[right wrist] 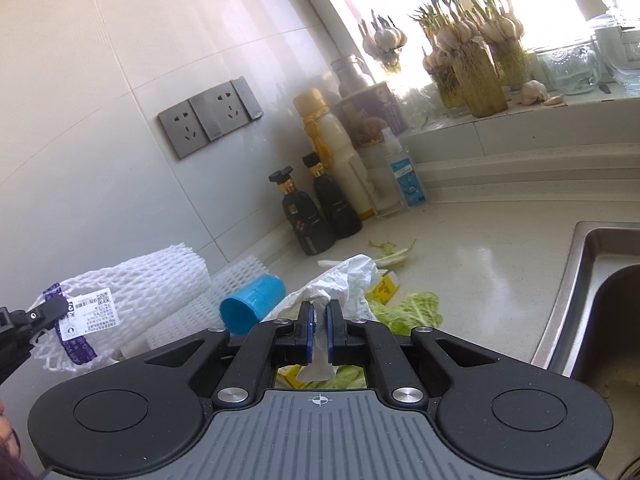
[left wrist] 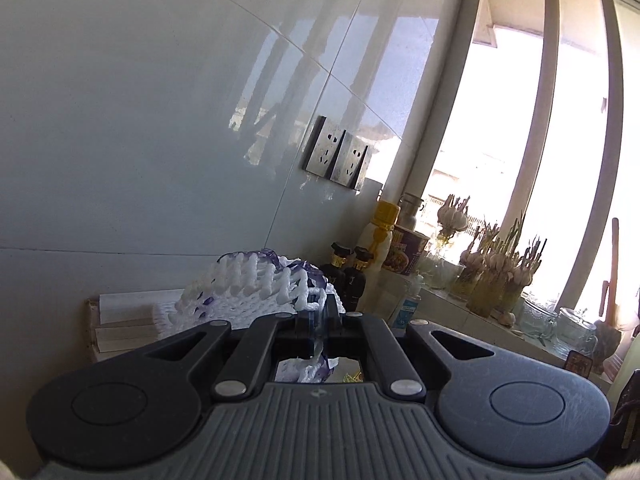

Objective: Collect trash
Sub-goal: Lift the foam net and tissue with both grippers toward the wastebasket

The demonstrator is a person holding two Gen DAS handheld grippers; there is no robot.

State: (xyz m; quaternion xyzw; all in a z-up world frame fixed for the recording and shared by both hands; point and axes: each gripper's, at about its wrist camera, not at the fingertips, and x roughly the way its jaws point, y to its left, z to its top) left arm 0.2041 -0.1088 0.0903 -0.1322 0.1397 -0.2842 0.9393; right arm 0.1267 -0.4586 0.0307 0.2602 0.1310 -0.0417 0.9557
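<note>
In the left wrist view my left gripper point(left wrist: 319, 312) is shut on a white foam fruit net point(left wrist: 260, 284) with purple mesh, held up in front of the tiled wall. The same foam net point(right wrist: 132, 296), with its barcode label, hangs at the left of the right wrist view, pinched by the left gripper point(right wrist: 48, 308). My right gripper point(right wrist: 319, 312) is shut on a crumpled white tissue point(right wrist: 344, 280), lifted above the counter. A blue plastic cup point(right wrist: 252, 302) lies on its side behind it. Green cabbage scraps point(right wrist: 412, 310) and a yellow wrapper point(right wrist: 386, 286) lie on the countertop point(right wrist: 480, 248).
Two dark bottles point(right wrist: 316, 208), a tall white bottle point(right wrist: 340, 148) and a small clear bottle point(right wrist: 404, 172) stand in the corner under wall sockets point(right wrist: 208, 116). Jars of sprouting garlic point(right wrist: 476, 64) and glassware point(right wrist: 572, 68) line the windowsill. A steel sink point(right wrist: 592, 300) lies at the right.
</note>
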